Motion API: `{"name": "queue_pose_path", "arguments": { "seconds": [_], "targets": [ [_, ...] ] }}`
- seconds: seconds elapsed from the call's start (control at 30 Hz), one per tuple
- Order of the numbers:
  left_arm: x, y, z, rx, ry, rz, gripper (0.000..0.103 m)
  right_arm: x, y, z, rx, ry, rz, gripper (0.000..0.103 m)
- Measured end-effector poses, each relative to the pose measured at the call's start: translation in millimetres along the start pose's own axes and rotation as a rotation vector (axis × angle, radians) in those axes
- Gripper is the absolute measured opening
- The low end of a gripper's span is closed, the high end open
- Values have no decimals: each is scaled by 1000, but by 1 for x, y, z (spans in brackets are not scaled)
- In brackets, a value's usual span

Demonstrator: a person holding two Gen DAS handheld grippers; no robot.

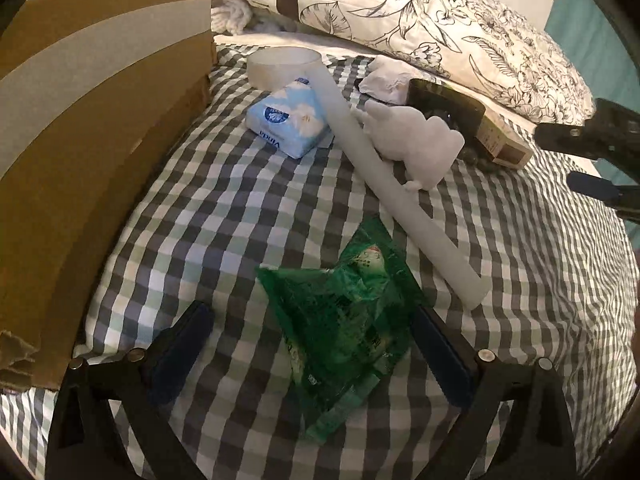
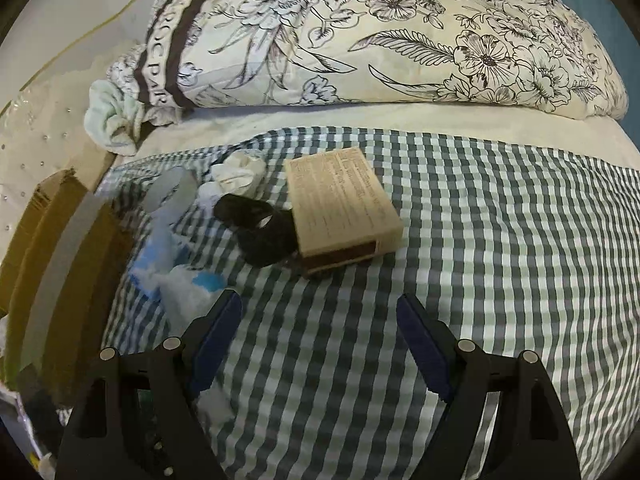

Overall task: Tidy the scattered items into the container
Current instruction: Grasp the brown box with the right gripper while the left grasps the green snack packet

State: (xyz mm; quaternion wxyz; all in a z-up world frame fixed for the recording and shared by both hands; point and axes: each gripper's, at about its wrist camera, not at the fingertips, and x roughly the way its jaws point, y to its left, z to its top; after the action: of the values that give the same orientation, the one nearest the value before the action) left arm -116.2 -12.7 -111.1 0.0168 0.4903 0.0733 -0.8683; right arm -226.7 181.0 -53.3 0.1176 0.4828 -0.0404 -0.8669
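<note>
My left gripper (image 1: 312,344) is open, its jaws on either side of a green plastic packet (image 1: 344,320) that lies on the checked bed sheet (image 1: 200,220). Beyond it lie a long white tube (image 1: 384,168), a white toy animal (image 1: 416,140), a blue tissue pack (image 1: 288,120), a roll of clear tape (image 1: 280,66) and crumpled white paper (image 1: 384,80). A cardboard box (image 1: 80,140) stands at the left. My right gripper (image 2: 320,344) is open and empty above the sheet, short of a tan carton (image 2: 344,208) and a black object (image 2: 260,228).
A floral pillow (image 2: 360,40) lies across the head of the bed. A pale towel (image 2: 112,120) is bunched at its left end. The right gripper shows at the right edge of the left wrist view (image 1: 592,160). The cardboard box also shows in the right wrist view (image 2: 60,248).
</note>
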Motion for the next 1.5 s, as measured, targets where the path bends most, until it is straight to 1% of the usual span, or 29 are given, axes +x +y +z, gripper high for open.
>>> {"name": "queue_pose_path", "arguments": {
  "seconds": [0.07, 0.13, 0.2, 0.23, 0.27, 0.33, 0.4, 0.63, 0.8, 0.9, 0.97, 1.0, 1.07, 1.13, 1.17, 1.27, 1.4, 1.5],
  "targets": [
    [0, 0, 3, 8, -12, 2, 82, 8, -3, 4, -1, 10, -3, 80],
    [2, -1, 6, 17, -21, -3, 71, 17, -5, 9, -12, 12, -20, 80],
    [4, 0, 10, 20, -25, -12, 64, 26, -6, 12, -34, 1, -48, 80],
    [5, 1, 12, 16, -28, -16, 58, 31, -7, 15, -49, 1, -63, 80],
    [7, 2, 14, 9, -29, -19, 57, 36, -7, 17, -61, 3, -73, 80],
    [10, 4, 19, -4, -32, -24, 55, 45, -9, 21, -72, 12, -83, 80],
    [15, 4, 25, -7, -40, -23, 54, 52, -9, 24, -71, 21, -74, 80],
    [27, 6, 43, -4, -54, -23, 54, 73, -4, 34, -90, 33, -93, 80],
    [29, 6, 48, -5, -62, -22, 52, 84, -9, 39, -87, 39, -122, 80],
    [29, 8, 46, -7, -69, -32, 52, 81, -13, 44, -78, 18, -108, 81],
    [29, 9, 45, -7, -73, -36, 52, 81, -13, 49, -111, 7, -109, 86],
    [29, 9, 45, -9, -75, -38, 52, 83, -12, 51, -137, -10, -123, 87],
    [28, 10, 45, -13, -77, -42, 52, 88, -10, 56, -189, -23, -154, 87],
    [28, 11, 45, -17, -76, -46, 52, 92, -7, 60, -225, -14, -163, 87],
    [28, 11, 46, -19, -76, -47, 52, 92, -6, 61, -232, -12, -161, 85],
    [26, 11, 44, -23, -75, -40, 49, 86, -1, 60, -233, -17, -153, 83],
    [18, 10, 41, -25, -68, -43, 44, 65, 6, 44, -237, -38, -166, 83],
    [11, 6, 39, -24, -64, -53, 42, 49, 7, 33, -221, -33, -161, 82]
  ]
}}
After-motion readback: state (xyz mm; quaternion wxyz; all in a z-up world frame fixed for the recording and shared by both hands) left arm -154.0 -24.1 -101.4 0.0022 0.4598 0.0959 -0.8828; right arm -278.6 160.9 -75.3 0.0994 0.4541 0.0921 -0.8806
